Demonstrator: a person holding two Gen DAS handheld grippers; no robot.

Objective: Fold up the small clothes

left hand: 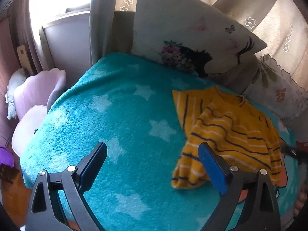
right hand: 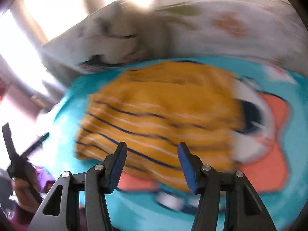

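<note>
The shirt (left hand: 229,132) lies crumpled near the blanket's (left hand: 115,115) far right corner, by the pillows. Our left gripper (left hand: 152,165) and right gripper (right hand: 152,161) are both wide open, holding nothing. If we pinch several layers together, the fold may bunch

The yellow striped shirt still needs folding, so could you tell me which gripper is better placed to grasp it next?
Probably the right gripper: it is open with the shirt directly beyond its fingers. The left gripper, also open, faces mostly bare blanket.
</note>
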